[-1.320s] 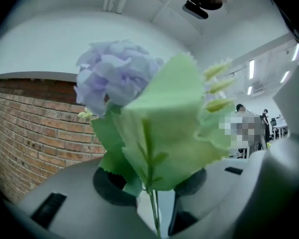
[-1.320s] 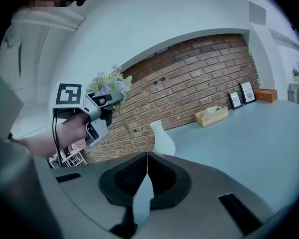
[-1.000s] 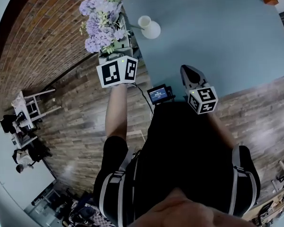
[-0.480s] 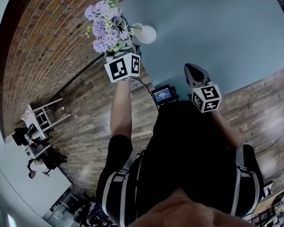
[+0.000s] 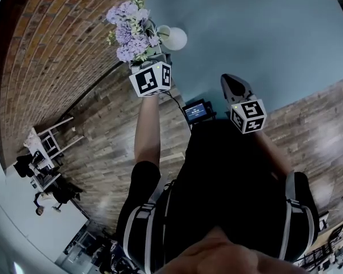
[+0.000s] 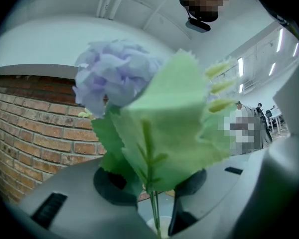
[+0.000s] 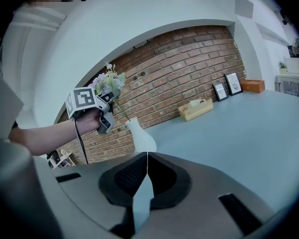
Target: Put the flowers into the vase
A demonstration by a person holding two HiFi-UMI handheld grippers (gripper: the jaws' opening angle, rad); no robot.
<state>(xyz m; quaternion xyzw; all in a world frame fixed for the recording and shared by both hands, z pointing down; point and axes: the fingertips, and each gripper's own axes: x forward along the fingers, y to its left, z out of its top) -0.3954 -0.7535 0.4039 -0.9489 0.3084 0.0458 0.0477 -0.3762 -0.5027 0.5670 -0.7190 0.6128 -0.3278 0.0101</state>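
Note:
A bunch of lilac artificial flowers [image 5: 130, 32] with green leaves [image 6: 164, 133] is held by its thin stems [image 6: 152, 210] in my left gripper [image 6: 149, 190], which is shut on them. The white vase [image 5: 175, 38] stands on the blue-grey table [image 5: 263, 33], just right of the bunch. In the left gripper view the stems run down to the vase's mouth [image 6: 158, 226]; whether their ends are inside is hidden. The right gripper view shows the flowers [image 7: 109, 82] over the vase [image 7: 141, 136]. My right gripper [image 7: 147, 156] is shut and empty, hanging back near the table's front edge [image 5: 238, 93].
A brick wall [image 5: 63, 44] runs along the table's left side. At the table's far end stand a wooden tissue box [image 7: 195, 108], two picture frames [image 7: 228, 86] and an orange box [image 7: 251, 85]. A small screen device [image 5: 194, 112] sits near the front edge.
My left gripper has come down with the flowers, bringing the stems closer to the vase. The right gripper has barely shifted.

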